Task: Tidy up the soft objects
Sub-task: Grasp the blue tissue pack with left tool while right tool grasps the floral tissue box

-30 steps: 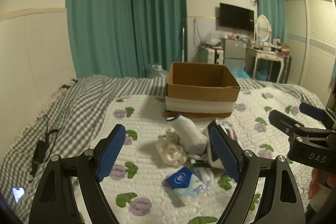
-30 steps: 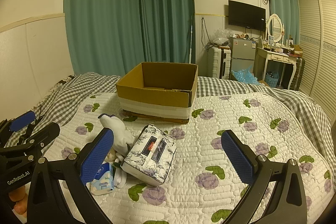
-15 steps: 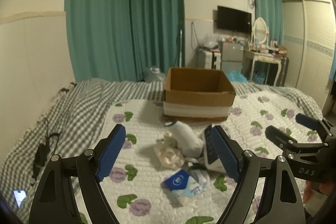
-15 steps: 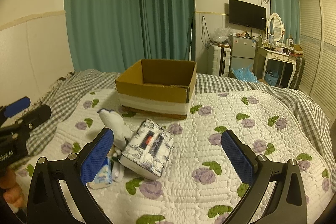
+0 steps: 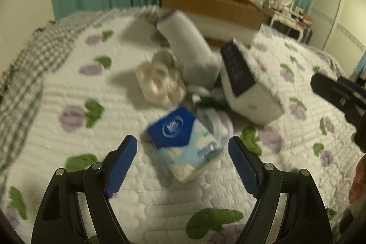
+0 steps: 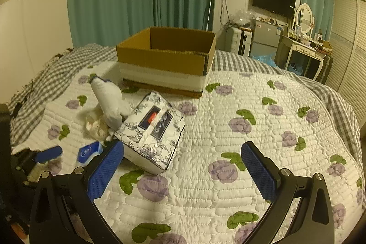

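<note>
A blue-and-white tissue pack [image 5: 184, 143] lies on the quilt, and my left gripper [image 5: 183, 150] is open with its jaws on either side of the pack's near end. Behind it lie a cream soft item [image 5: 160, 81], a white sock [image 5: 189, 49] and a floral tissue box [image 5: 247, 84]. My right gripper [image 6: 183, 166] is open and empty above the quilt, its left finger [image 6: 105, 168] beside the floral tissue box [image 6: 151, 129]. The white sock [image 6: 107, 102], the cream item [image 6: 96, 122] and the blue pack [image 6: 89, 151] show at left. An open cardboard box [image 6: 167, 56] stands behind.
The pile lies on a white floral quilt [image 6: 251, 125] over a checked blanket [image 6: 45, 74]. The left gripper's fingertip [image 6: 49, 153] shows at the right wrist view's left edge. Green curtains, a dresser, a fridge and a wardrobe stand beyond the bed.
My left gripper has dropped down and forward onto the pile, so its open jaws now flank the blue tissue pack. My right gripper has moved closer to the quilt and the tissue box.
</note>
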The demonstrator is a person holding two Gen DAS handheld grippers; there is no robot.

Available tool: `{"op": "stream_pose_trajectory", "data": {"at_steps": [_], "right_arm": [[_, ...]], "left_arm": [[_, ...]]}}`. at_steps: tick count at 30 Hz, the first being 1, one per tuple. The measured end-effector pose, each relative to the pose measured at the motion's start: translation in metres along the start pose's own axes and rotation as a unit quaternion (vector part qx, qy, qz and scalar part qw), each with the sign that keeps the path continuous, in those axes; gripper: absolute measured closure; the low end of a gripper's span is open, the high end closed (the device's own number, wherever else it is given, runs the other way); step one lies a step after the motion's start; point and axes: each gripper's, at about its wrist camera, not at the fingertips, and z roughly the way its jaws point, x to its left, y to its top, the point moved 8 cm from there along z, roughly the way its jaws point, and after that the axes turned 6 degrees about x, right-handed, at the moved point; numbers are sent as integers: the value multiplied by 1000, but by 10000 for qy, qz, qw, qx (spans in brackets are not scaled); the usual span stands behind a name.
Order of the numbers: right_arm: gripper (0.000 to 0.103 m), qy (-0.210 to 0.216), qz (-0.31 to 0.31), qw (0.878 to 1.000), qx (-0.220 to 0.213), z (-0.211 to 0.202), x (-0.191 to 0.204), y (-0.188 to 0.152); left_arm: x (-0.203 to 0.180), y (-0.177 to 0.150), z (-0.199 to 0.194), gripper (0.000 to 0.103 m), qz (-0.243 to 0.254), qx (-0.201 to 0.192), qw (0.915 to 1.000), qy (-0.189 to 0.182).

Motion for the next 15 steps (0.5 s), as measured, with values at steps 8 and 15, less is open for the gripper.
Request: {"op": "stream_pose_trajectory", "data": {"at_steps": [8,15], "right_arm": [[0,0,-59,9999,162,19,14,-3],[0,54,-198,9994,282,34,33,-3]], "left_arm": [[3,-5,17,35,-108,302,9978,-576],[9,2,-3,37,72,-44,9980,-627]]}}
